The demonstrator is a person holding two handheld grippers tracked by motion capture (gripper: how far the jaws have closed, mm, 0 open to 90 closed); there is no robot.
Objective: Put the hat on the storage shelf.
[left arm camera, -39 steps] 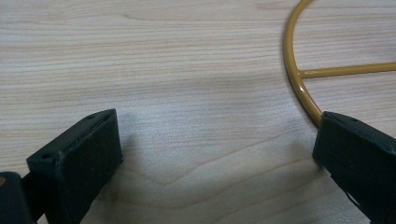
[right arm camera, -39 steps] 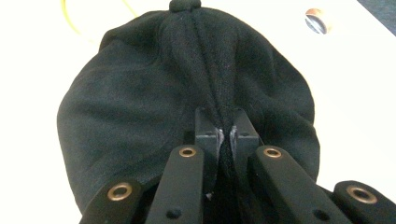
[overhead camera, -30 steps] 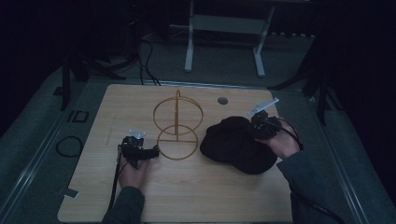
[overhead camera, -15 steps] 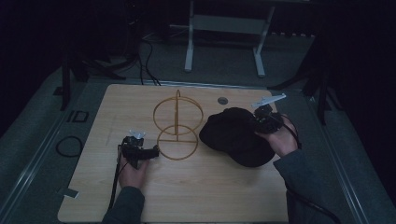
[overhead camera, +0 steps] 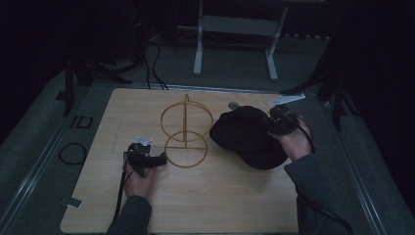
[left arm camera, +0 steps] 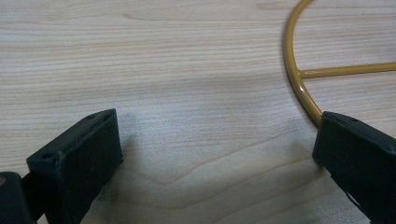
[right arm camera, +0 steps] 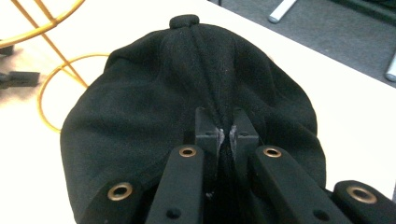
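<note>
Right gripper [right arm camera: 226,133] pinched tight on a fold of the black fabric cap [overhead camera: 247,134], right of centre on the light wooden surface [overhead camera: 195,196], presumably to lift it toward the yellow wire stand [overhead camera: 186,129]. Left gripper [left arm camera: 210,154] with fingers wide apart straddling the stand's base ring, lower left, likely steadying. Versus a second ago: cap shifted up-frame and bunched; left unchanged.

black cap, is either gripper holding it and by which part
The right gripper is shut on the black cap, pinching a fold of crown fabric. The left gripper is open by the wire stand, holding nothing.
</note>
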